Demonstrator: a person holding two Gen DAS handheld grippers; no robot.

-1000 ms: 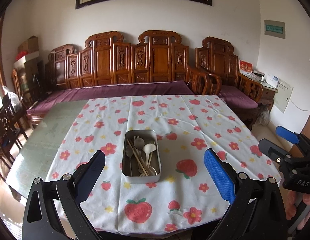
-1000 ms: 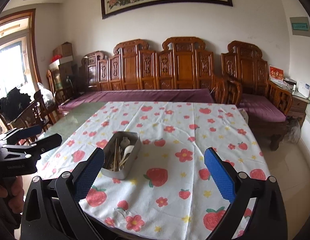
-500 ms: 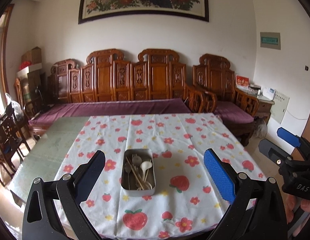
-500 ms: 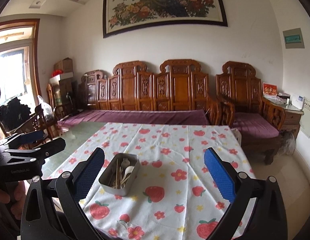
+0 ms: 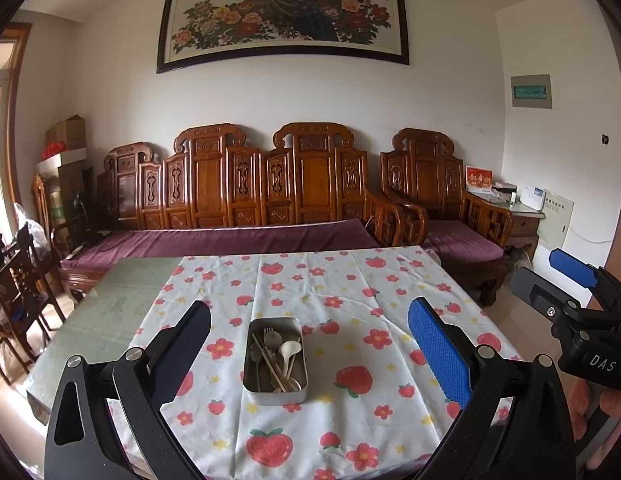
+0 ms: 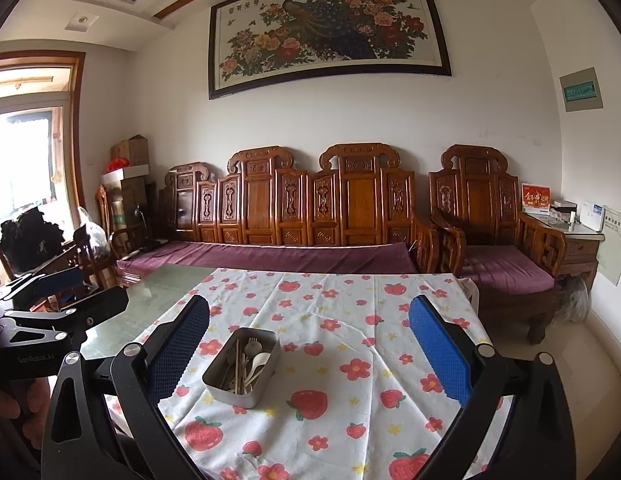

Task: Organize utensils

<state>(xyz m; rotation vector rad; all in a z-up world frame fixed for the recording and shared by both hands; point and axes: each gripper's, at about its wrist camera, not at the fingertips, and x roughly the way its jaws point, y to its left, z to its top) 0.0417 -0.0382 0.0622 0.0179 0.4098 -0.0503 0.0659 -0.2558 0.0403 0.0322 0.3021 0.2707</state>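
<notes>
A metal tin (image 5: pixel 276 356) (image 6: pixel 241 367) sits on the strawberry-print tablecloth (image 5: pixel 350 312) near the table's front. It holds a white spoon (image 5: pixel 289 350), a fork, wooden chopsticks (image 5: pixel 269 362) and other utensils. My left gripper (image 5: pixel 309 350) is open and empty, held back from the table with the tin between its blue pads in view. My right gripper (image 6: pixel 309 350) is also open and empty, to the right of the tin. Each gripper shows at the edge of the other's view: the right gripper (image 5: pixel 570 280) in the left wrist view, the left gripper (image 6: pixel 70 288) in the right wrist view.
Bare glass tabletop (image 5: pixel 122 304) lies left of the cloth. A carved wooden sofa (image 5: pixel 270 200) with a purple cushion stands behind the table, an armchair (image 5: pixel 430 200) to its right, dark chairs (image 5: pixel 18 280) at the left. A person's hand (image 6: pixel 10 396) holds the left gripper.
Both grippers have pulled back from the table and tilted up, so the tin looks smaller and lower and the wall painting has come into view. Both stay open.
</notes>
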